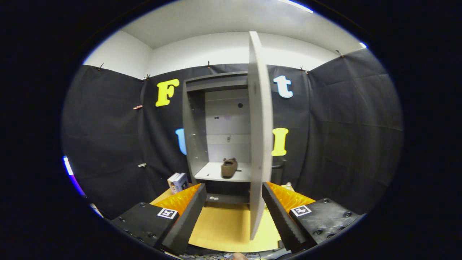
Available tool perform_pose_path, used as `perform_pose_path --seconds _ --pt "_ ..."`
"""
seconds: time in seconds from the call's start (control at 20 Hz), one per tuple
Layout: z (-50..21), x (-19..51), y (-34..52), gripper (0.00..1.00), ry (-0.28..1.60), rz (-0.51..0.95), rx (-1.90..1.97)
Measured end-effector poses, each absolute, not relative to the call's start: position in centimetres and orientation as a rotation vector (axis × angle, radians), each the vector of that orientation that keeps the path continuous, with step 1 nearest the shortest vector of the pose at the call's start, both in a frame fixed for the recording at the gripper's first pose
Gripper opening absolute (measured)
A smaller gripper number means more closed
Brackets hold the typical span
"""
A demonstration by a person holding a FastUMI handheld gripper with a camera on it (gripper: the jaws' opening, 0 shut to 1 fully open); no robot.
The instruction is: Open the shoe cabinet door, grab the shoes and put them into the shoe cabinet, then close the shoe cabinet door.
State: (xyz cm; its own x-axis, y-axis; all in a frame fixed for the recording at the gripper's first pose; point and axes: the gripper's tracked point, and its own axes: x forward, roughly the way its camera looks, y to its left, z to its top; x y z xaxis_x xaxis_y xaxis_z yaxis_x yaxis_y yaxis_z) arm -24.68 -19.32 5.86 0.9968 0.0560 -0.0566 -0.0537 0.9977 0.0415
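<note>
tongs (231, 202) wide open and empty, open cabinet door (260, 144) edge-on between them, shoe (229, 167) shelved beyond

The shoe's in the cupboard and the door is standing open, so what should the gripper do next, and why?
Probably nudge the door shut. The brown shoe already sits on the cabinet shelf, and the gripper is open and holds nothing, with the door's edge standing between its fingers.

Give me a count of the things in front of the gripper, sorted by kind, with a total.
Shoe cabinet: 1
Cabinet door, open: 1
Brown shoe on the shelf: 1
Boxes beside the cabinet: 2
Gripper, fingers open, holding nothing: 1
Total: 6
</note>
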Motion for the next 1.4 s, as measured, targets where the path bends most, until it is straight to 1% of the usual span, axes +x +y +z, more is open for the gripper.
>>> perform_pose_path --seconds 0.35,0.7,1.05,1.4 --pt "5.6 -22.8 -27.7 0.98 0.032 -0.089 0.072" --pt "4.2 -17.8 -32.6 0.98 0.025 -0.145 0.059" --pt "4.1 -16.0 -32.3 0.98 0.021 -0.119 0.055" --pt "3.6 -16.3 -28.9 0.96 0.021 -0.089 0.062"
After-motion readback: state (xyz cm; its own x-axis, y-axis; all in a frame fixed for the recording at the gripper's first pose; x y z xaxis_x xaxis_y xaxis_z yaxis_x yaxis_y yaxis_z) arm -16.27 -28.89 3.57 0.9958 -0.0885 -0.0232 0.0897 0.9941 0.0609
